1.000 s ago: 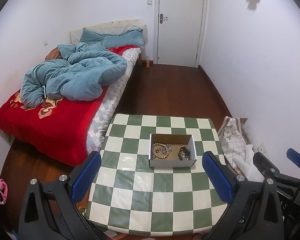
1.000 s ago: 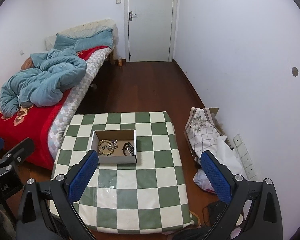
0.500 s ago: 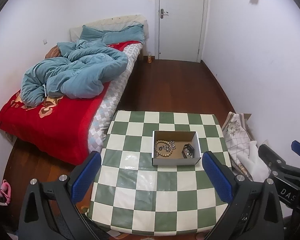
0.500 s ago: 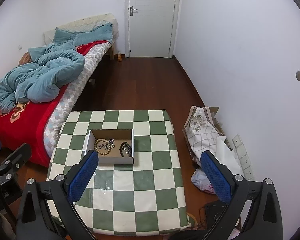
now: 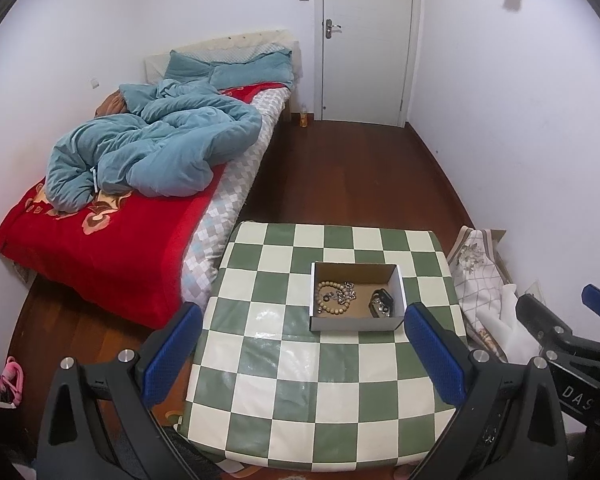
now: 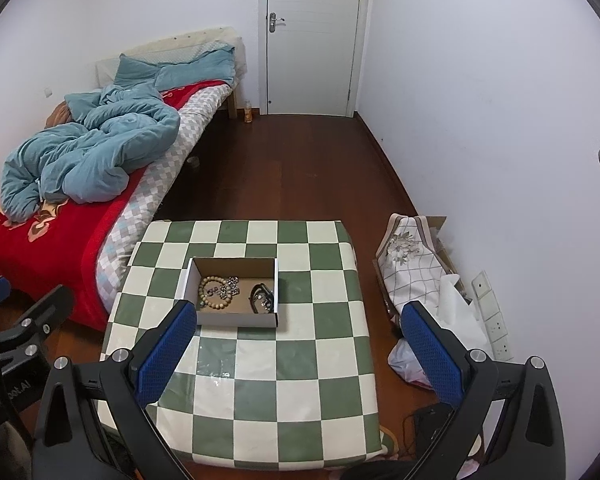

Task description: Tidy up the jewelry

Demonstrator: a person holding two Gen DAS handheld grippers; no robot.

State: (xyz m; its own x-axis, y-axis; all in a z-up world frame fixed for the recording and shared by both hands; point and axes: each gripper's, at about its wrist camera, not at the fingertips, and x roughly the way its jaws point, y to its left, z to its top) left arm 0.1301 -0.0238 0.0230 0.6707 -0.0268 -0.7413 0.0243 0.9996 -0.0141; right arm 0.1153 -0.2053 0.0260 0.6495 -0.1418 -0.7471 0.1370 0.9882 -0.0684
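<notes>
A small open cardboard box (image 5: 356,300) sits on the surface (image 5: 292,400), which has a cover of green and white squares. The box is near the middle of the far half. Inside the box, on the left, lies a ring of light brown beads (image 5: 329,298) with a shiny silver chain (image 5: 346,292) touching it. On the right side of the box is a dark bracelet (image 5: 381,301), apart from the beads. The left tongs (image 5: 304,356) are wide apart and hold nothing. They hang in the air on the near side of the box, and the box shows between the two blue pads. The right tongs (image 6: 300,350) are wide apart too, with nothing in them. In the right view the box (image 6: 236,292) is just behind the left blue pad (image 6: 166,350), and the beads (image 6: 214,294) and the dark bracelet (image 6: 262,298) can be seen inside. A bed (image 5: 100,236) with a red blanket and a bunched-up blue quilt (image 5: 152,152) stands to the left of the surface. A white door (image 5: 366,40) is shut at the far end of the room. The floor (image 5: 356,176) is dark brown wood. A folded cloth with flowers and lines (image 6: 412,268) leans by the right wall, next to some white bags (image 6: 456,320).
</notes>
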